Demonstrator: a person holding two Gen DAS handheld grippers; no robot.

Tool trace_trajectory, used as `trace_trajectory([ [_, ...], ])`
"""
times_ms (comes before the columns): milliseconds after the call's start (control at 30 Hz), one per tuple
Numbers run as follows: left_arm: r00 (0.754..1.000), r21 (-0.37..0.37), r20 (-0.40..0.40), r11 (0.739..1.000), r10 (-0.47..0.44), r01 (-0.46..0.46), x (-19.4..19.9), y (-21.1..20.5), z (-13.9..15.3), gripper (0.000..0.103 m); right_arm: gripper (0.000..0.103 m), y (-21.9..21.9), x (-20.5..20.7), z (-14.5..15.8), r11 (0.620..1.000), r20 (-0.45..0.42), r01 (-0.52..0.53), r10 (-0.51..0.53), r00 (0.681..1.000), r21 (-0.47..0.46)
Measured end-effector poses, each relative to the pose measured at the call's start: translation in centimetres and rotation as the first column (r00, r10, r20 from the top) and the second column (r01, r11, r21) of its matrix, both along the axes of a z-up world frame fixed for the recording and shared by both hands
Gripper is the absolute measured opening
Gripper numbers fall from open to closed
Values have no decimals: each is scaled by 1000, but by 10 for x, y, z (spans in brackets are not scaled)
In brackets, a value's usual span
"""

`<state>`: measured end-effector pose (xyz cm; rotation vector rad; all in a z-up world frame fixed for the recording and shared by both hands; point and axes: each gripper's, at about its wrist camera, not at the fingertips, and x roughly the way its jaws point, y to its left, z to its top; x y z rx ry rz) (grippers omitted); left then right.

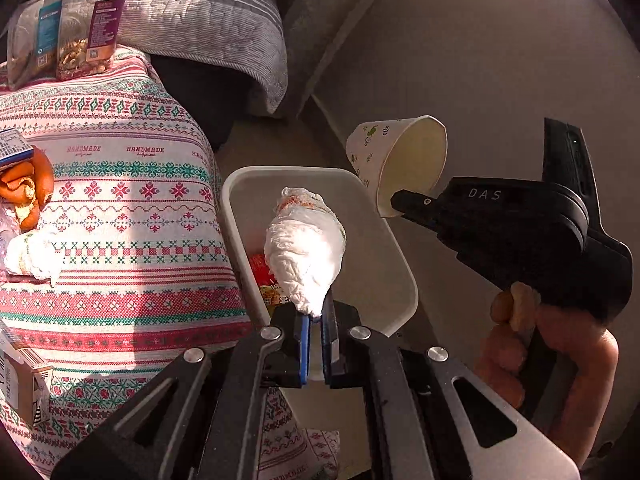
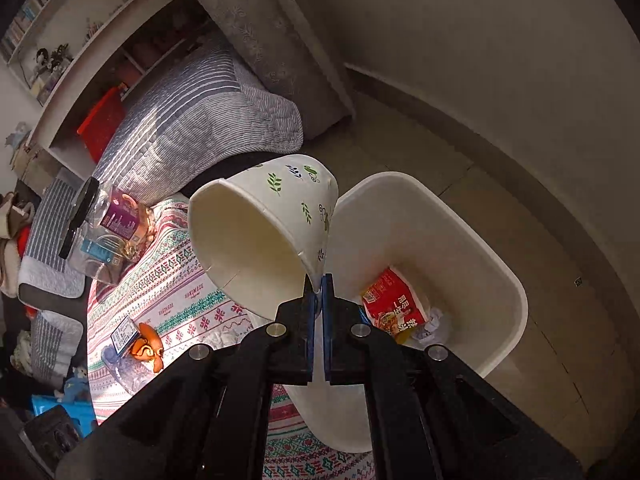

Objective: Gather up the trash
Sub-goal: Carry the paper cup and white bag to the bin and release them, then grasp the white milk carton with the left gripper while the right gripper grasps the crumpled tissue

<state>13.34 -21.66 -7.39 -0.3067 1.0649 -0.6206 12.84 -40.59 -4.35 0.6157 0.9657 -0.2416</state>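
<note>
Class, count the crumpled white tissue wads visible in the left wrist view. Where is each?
2. One tissue wad is pinched in the left hand-held gripper above the white bin. The other lies on the patterned cloth. More may be hidden.

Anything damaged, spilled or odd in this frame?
The paper cup, pinched by the right gripper, has a split in its rim near the lower edge. Nothing looks spilled; orange peel lies on the tablecloth.
</note>
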Motion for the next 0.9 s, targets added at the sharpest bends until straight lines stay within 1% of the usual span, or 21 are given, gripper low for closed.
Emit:
trace_trajectory([
  [67, 999, -13, -29, 1000, -16, 15, 2, -15, -10, 5, 3, -10, -4, -5, 1000, -24, 31, -31, 999, 1],
  [133, 998, -43, -56, 999, -32, 29, 6, -26, -19, 6, 5, -16, -7, -8, 998, -52, 61, -62, 997, -17],
  [167, 997, -48, -63, 998, -44, 41, 7, -31, -22, 12, 10, -18, -8, -11, 997, -68, 74, -76, 995, -23],
  [200, 997, -37, -68, 998, -45, 43, 8, -33, -24, 19, 20, -21, -9, -13, 996, -79, 86, -87, 993, -21],
  [233, 997, -22, -67, 999, -37, 35, 8, -33, -25, 39, 28, -24, -10, -15, 995, -86, 99, -99, 991, -12],
  [267, 998, -16, -62, 1000, -25, 24, 8, -31, -26, 51, 43, -25, -11, -15, 994, -85, 108, -108, 990, -2],
  [300, 998, -16, -60, 1000, -19, 18, 7, -28, -26, 51, 45, -28, -13, -15, 993, -81, 118, -117, 990, 0],
  [367, 998, 1, -67, 1000, -13, 13, 8, -18, -25, 51, 45, -27, -13, -12, 993, -69, 121, -121, 990, -12],
  [433, 998, 26, -70, 1000, 11, -10, 8, 1, -22, 51, 46, -24, -9, -11, 994, -66, 110, -112, 992, -20],
  [500, 997, 36, -65, 998, 45, -43, 8, 20, -14, 52, 48, -19, -7, -12, 995, -66, 98, -99, 993, -8],
  [567, 994, 56, -64, 995, 92, -89, 3, 42, -7, 58, 49, -13, -3, -11, 997, -62, 82, -82, 995, 0],
  [667, 977, 97, -62, 976, 202, -195, -9, 84, 1, 59, 55, -1, 2, -8, 998, -55, 54, -54, 997, -16],
  [733, 954, 130, -52, 949, 295, -286, -15, 113, 4, 59, 57, 5, 3, -6, 999, -50, 40, -41, 998, -21],
  [767, 934, 146, -56, 929, 352, -341, -17, 128, 4, 60, 58, 9, 5, -6, 999, -49, 32, -33, 998, -21],
  [800, 908, 163, -68, 903, 413, -398, -24, 145, 6, 60, 59, 13, 5, -6, 1000, -48, 19, -20, 999, -20],
  [867, 832, 182, -96, 832, 546, -524, -31, 180, 2, 67, 61, 22, 8, -6, 1000, -43, -9, 8, 999, -16],
  [900, 795, 194, -101, 795, 598, -574, -36, 193, 1, 69, 64, 27, 8, -5, 1000, -41, -26, 25, 999, -16],
])
